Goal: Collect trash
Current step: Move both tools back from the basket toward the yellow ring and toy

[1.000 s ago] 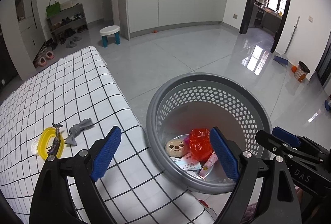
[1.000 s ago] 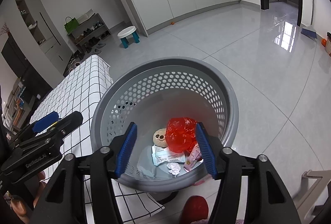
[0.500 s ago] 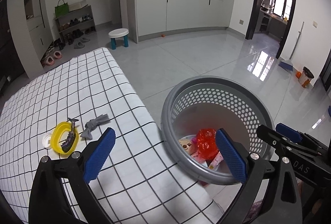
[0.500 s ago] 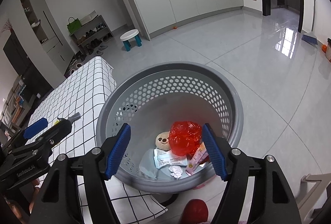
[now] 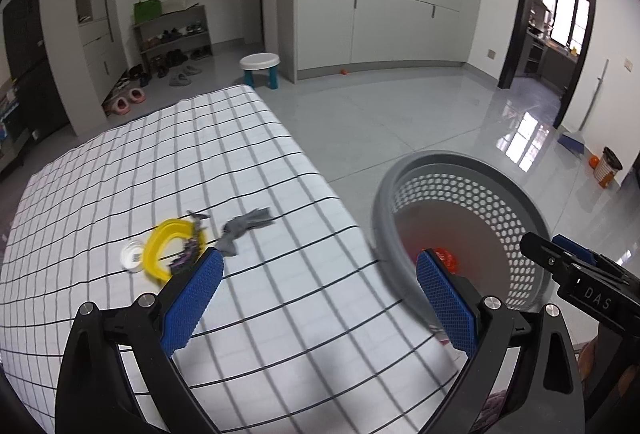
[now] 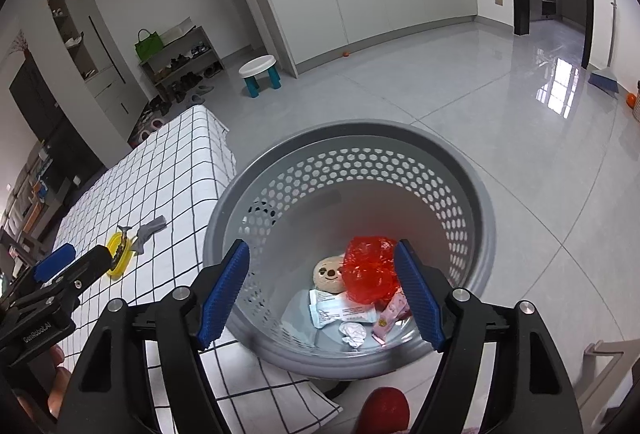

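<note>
With the red wrapper [image 6: 370, 274] now lying loose in the basket [image 6: 472, 193], the right gripper [image 6: 322, 294] has plainly let it go: a second ago its pads framed the wrapper closely, and now the jaws are opening, nothing pressed between them. That piece counts as collected, on top of the packets [image 6: 340, 312] and the round smiling thing [image 6: 330, 274] at the bottom.

Meanwhile the left gripper [image 5: 316, 298] has swung left, off the basket and out over the checked cloth [image 5: 160, 153]. A second ago the basket filled the gap between its pads; now it sits at the right edge of that view, and bare cloth lies between the wide, empty jaws. The cloth blurs, so the hand is on the move.

Just past its left pad lie a yellow ring [image 5: 166, 246], a dark scrap [image 5: 188, 254] on its rim, a white cap [image 5: 134, 256] beside it, and a grey rag [image 5: 244, 228] a little right. My read: those are next.

Both grippers tilt steeply down, right one poised over the basket's near rim.
</note>
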A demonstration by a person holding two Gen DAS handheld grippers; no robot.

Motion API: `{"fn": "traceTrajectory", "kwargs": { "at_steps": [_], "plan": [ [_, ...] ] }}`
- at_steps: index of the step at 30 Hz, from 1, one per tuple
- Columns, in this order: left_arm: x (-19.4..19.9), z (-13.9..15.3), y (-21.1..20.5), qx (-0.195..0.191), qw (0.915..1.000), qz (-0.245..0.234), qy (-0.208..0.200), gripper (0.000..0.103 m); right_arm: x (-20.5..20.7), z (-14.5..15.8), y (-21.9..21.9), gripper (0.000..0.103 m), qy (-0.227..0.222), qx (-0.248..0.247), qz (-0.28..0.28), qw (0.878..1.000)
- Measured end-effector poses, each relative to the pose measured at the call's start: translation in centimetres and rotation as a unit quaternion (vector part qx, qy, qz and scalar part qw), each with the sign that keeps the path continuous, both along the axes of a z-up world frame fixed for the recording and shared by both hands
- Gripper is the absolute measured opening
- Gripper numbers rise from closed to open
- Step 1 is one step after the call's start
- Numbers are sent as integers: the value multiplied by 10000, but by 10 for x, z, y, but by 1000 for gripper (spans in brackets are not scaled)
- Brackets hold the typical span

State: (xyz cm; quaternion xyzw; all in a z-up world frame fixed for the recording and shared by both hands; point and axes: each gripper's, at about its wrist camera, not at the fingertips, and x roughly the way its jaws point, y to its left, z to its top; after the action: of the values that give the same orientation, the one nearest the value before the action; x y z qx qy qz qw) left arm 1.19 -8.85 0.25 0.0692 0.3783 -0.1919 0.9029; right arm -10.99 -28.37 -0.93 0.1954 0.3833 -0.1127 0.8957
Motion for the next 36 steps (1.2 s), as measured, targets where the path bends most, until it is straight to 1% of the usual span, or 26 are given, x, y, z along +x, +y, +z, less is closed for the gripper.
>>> {"fn": "traceTrajectory", "kwargs": {
  "at_steps": [4, 10, 17, 22, 28, 36],
  "plan": [
    [2, 1, 19, -10, 9999, 153, -28, 95, 8, 2, 13, 71, -8, -46, 163, 9999],
    [6, -1, 44, -21, 9994, 352, 15, 95, 19, 8, 33, 71, -132, -59, 376, 9992],
    [7, -3, 84, 66, 9979, 645, -36, 95, 32, 13, 61, 71, -221, -35, 701, 9973],
    [8, -8, 116, 193, 9957, 909, -20, 95, 49, 13, 93, 71, -147, -153, 1082, 9939],
    [10, -15, 152, 247, 9918, 1253, 34, 95, 70, 7, 136, 71, 13, -140, 1600, 9870],
    [13, -21, 183, 299, 9869, 1585, 15, 95, 98, 1, 187, 71, 195, -336, 1976, 9795]
  ]
}}
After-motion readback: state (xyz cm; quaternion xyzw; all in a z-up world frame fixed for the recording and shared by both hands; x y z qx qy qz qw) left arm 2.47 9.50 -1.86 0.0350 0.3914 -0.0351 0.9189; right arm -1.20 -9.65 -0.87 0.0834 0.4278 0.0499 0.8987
